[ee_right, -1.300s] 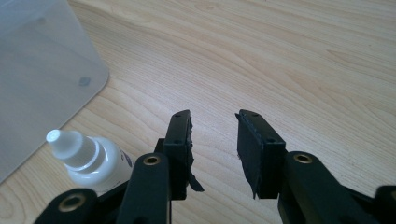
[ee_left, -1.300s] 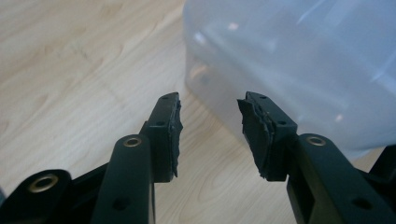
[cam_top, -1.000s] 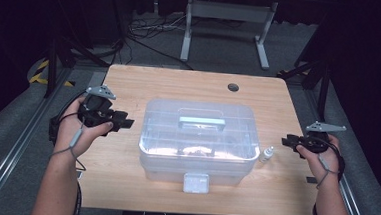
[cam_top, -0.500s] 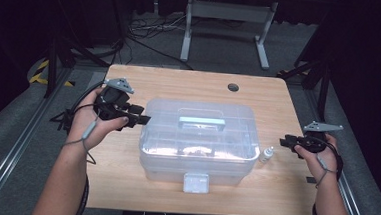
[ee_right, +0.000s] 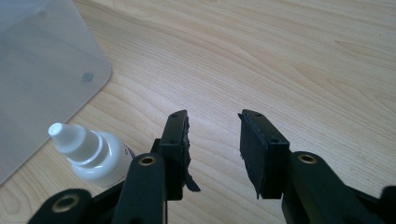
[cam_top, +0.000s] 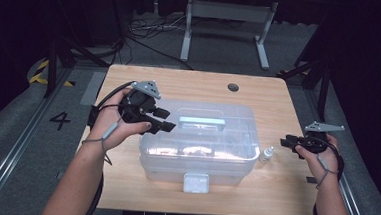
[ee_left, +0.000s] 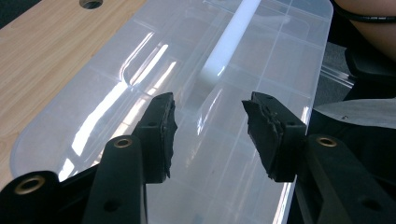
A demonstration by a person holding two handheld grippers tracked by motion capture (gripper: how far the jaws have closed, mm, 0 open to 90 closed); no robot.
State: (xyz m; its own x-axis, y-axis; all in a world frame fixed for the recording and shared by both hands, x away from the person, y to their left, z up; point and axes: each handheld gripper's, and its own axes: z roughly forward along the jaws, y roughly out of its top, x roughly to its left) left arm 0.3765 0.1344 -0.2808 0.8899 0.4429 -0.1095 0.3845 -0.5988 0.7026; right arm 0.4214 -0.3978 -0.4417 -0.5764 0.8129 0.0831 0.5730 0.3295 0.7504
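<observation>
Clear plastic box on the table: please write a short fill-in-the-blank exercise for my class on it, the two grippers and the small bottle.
1. The left gripper hovers over the lid of the clear plastic box with its jaws ____.
2. The small white dropper bottle stands on the ____ table, beside the box.
3. The right gripper is ____, holding nothing.
4. The light handle lies on top of the box's ____.

Missing words: open; wooden; open; lid
</observation>
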